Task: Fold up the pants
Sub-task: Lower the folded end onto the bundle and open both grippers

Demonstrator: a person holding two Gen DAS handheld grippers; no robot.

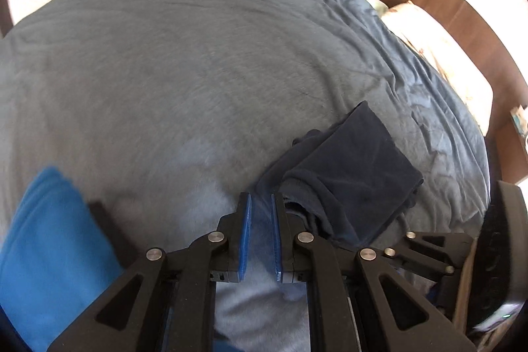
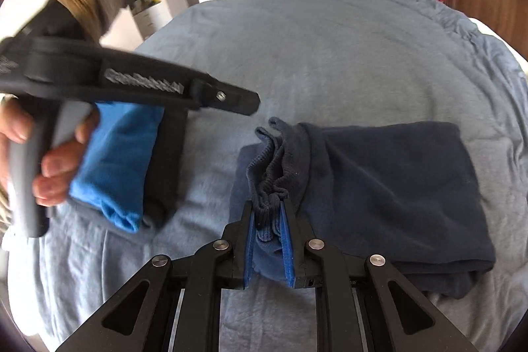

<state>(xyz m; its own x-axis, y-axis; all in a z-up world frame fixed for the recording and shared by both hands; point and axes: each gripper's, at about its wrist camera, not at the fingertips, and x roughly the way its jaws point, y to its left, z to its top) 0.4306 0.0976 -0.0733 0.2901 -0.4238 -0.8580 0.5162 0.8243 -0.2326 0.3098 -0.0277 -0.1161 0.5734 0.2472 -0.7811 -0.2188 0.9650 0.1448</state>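
Now one hand-held gripper pinches one folded navy pants.

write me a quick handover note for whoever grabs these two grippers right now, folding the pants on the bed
Right gripper: fingers around the ribbed waistband of the navy pants, which lie folded into a compact stack on the grey bedcover.
Left gripper: holding nothing, jaws slightly apart, above the cover left of the pants.
A folded blue garment lies to the left.
Left: tuck the bunched waistband flat, then release.
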